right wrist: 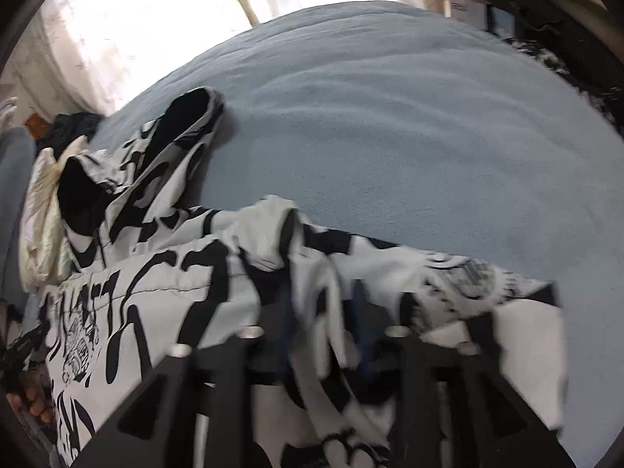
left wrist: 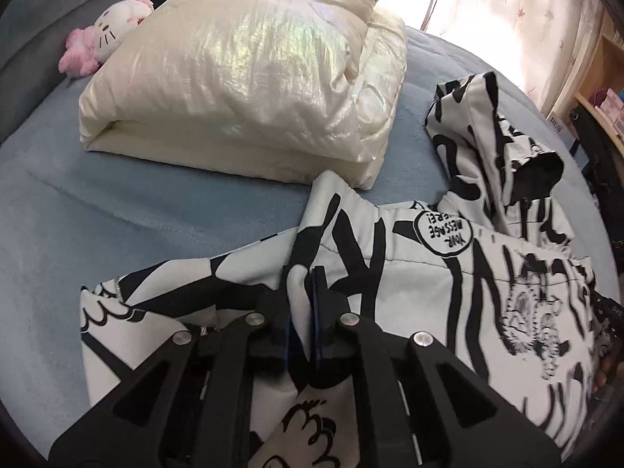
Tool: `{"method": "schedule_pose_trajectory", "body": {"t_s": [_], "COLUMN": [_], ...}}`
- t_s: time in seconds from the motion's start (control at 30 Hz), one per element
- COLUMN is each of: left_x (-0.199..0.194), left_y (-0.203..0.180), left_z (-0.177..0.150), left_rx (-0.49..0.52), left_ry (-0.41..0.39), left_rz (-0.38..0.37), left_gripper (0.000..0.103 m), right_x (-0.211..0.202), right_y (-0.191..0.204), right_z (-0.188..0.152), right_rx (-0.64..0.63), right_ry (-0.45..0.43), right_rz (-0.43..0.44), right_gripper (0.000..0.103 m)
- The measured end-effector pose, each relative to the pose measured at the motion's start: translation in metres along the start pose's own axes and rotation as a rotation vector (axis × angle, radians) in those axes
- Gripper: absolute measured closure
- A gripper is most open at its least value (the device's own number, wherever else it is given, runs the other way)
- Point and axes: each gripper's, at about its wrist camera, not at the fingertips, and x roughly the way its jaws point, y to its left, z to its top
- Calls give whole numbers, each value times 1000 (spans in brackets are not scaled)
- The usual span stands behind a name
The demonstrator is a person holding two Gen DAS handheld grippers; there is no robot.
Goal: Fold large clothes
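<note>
Both tongs pinching the printed jacket, mid-fold on the bed

The black-and-white printed jacket (left wrist: 448,273) lies on the blue bedspread (left wrist: 136,210), in front of an already folded cream puffer coat (left wrist: 249,78), with a pink plush cat (left wrist: 105,35) beyond it. The left tongs (left wrist: 302,304) are clamped together on a raised ridge of the jacket's cloth. The right tongs (right wrist: 323,335) appear to grip another pleat of the same jacket (right wrist: 156,273), though that view is blurred, so how tightly they meet is uncertain. The hood and 1 sleeve sprawl loose toward the curtain (right wrist: 136,19). This looks like an early fold, with the body panel gathered at 2 points. Next move, judging from this: lift both pinches together and carry the edge evenly over the body, keeping tension so the slack cloth does not bunch, then tuck in the loose sleeve.
</note>
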Motion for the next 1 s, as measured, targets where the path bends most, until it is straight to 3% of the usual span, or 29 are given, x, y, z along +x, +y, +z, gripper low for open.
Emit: {"method": "schedule_pose_trajectory", "body": {"t_s": [0.07, 0.23, 0.27, 0.37, 0.47, 0.57, 0.7, 0.8, 0.83, 0.9, 1.0], "left_x": [-11, -51, -56, -58, -42, -15, 12, 14, 13, 13, 13], "left_y": [3, -9, -14, -30, -51, -59, -42, -23, -20, -11, -6], "left_z": [3, 10, 11, 16, 14, 12, 8, 8, 8, 8, 5], "left_rx": [21, 95, 98, 96, 114, 127, 128, 125, 123, 97, 69], "left_ry": [-9, -101, -123, -157, -140, -93, -63, -54, -53, -45, -38], "left_rz": [3, 23, 21, -19, -5, 47, 114, 80, 77, 31, -1], "left_gripper": [99, 99, 99, 99, 99, 99, 99, 99, 99, 100, 100], "right_x": [-19, -54, -54, -40, -16, 5, 14, 25, 25, 21, 14], "right_y": [4, 29, 40, 83, 118, 128, 98, 48, 35, -2, -35], "right_z": [5, 8, 7, 4, -7, -17, -11, 1, 1, -3, -6], "right_rx": [3, -37, -58, -138, -208, -237, -211, -164, -163, -106, -19], "right_ry": [-62, -159, -160, -117, -74, -51, -105, -89, -96, -84, -89], "right_rz": [-4, 96, 120, 190, 178, 141, 95, 145, 92, 181, 178], "right_gripper": [49, 48, 49, 64, 66, 67, 67, 103, 103, 103, 103]}}
